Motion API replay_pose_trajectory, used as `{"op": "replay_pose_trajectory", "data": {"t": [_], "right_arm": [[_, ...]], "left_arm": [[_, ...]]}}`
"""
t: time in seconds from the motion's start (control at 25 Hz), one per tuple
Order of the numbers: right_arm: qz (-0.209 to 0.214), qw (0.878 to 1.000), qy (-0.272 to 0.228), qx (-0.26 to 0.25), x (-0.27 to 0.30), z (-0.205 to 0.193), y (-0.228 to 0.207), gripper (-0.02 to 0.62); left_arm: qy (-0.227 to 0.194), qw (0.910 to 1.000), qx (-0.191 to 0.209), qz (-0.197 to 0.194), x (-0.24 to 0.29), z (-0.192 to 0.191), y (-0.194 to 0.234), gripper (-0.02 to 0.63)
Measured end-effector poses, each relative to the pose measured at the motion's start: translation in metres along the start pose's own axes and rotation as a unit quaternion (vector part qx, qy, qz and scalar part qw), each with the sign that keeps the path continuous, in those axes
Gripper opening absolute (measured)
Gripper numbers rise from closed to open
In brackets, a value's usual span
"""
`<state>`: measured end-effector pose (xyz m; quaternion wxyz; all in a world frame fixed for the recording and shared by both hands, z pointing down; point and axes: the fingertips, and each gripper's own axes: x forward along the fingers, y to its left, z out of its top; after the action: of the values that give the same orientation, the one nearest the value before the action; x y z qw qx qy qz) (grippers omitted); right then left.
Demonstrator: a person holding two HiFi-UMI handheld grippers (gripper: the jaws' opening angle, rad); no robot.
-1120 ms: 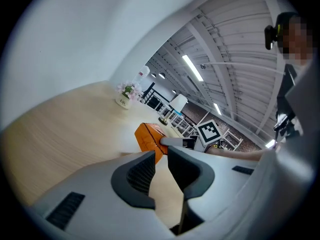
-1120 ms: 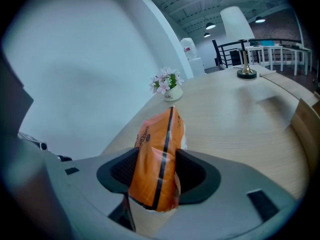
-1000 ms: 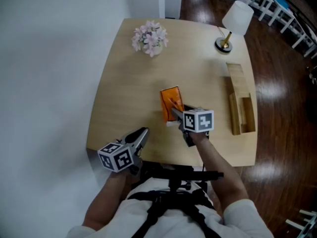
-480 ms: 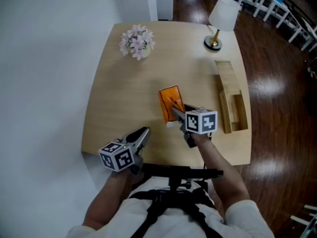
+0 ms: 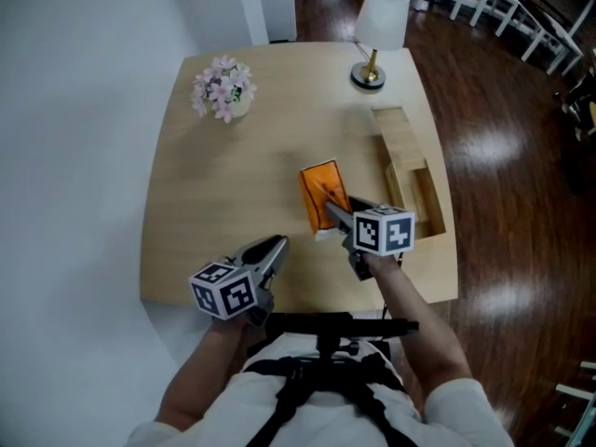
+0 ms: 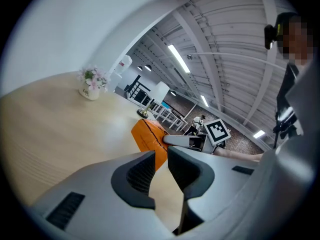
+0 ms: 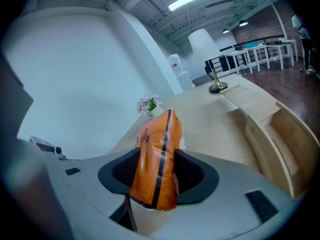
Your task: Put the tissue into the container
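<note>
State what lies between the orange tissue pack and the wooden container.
Nothing: in the head view, only bare table separates the orange tissue pack from the wooden container.

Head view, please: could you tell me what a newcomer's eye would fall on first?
The bright orange tissue pack stands out, clamped in the right tongs, whose jaws have just been closing on it, over the middle of the table. Next comes the wooden container along its right side, then the left tongs, empty, by the near edge.
</note>
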<state>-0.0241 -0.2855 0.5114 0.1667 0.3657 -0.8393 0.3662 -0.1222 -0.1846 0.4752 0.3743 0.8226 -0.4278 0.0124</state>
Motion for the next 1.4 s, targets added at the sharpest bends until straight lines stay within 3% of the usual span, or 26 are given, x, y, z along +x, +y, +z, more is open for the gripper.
{"op": "replay_pose_trajectory", "data": {"t": [0.6, 1.4], "right_arm": [[-0.012, 0.999, -0.033, 0.020, -0.047, 0.019, -0.056, 0.199], [-0.045, 0.996, -0.063, 0.045, -0.116, 0.032, -0.144, 0.195]], "left_arm": [[0.044, 0.9988, 0.021, -0.005, 0.051, -0.008, -0.030, 0.077], [0.077, 0.9940, 0.056, -0.055, 0.129, -0.014, -0.097, 0.077]]}}
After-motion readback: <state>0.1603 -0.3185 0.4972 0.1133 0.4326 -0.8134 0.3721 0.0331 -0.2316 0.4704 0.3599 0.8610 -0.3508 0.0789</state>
